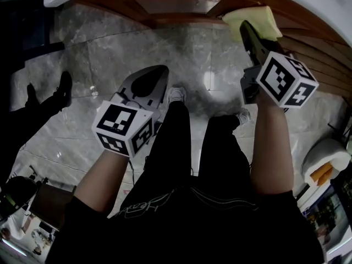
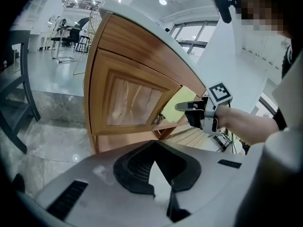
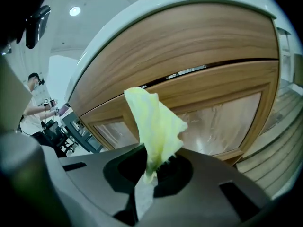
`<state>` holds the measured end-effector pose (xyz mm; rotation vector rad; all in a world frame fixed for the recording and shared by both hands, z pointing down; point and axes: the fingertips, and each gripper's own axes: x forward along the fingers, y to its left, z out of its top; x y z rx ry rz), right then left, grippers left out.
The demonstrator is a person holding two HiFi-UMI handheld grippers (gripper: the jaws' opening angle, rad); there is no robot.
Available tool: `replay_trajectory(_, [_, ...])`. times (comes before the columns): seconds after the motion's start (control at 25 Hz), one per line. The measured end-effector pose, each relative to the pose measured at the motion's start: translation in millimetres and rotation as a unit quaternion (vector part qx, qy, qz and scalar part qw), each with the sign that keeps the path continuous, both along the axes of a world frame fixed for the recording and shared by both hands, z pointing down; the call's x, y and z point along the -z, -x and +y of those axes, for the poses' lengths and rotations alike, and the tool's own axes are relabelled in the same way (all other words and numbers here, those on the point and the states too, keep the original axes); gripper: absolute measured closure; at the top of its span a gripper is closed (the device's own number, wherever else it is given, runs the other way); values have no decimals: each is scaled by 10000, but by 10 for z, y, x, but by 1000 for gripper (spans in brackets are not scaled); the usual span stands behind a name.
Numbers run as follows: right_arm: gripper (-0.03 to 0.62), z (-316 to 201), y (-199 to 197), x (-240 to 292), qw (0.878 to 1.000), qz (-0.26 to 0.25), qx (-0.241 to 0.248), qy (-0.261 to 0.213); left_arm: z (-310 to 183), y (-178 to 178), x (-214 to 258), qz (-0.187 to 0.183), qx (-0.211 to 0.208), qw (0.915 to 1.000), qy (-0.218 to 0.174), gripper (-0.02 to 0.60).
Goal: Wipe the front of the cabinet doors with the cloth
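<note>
Before wooden cabinet doors (image 3: pixel 222 112), the right tool (image 3: pixel 149 174) pinches the cloth (image 3: pixel 156 126) upright; left tool (image 2: pixel 158 171) pressed together.

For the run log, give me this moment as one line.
right claw: shut on yellow cloth | cloth: held up at cabinet door, contact unclear | left claw: shut, empty

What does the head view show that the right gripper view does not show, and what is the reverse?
Only the head view shows the left gripper held over the marble floor, and the person's legs and shoes. Only the right gripper view shows a ceiling lamp and a second person far off at the left. Both views show the right gripper shut on the yellow cloth, and the wooden doors in front of it.
</note>
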<state>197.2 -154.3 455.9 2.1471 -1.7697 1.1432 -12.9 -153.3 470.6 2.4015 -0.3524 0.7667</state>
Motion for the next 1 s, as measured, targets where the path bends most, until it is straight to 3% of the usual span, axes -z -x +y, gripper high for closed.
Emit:
replay_trajectory(0.32, [553,74,197,29,9994,204,289,28,-16,159,-116,-73,254,9997,5,575])
replay_trajectory(0.72, [553,-353,1355,-301,9853,-94,1689,226,-180,596,-180,-116,850,9963,-7,575])
replay_trajectory(1.0, [553,-758,2014,-482,9646,50,2621,295,-350,1035,-224,-181,1494,9886,12,575])
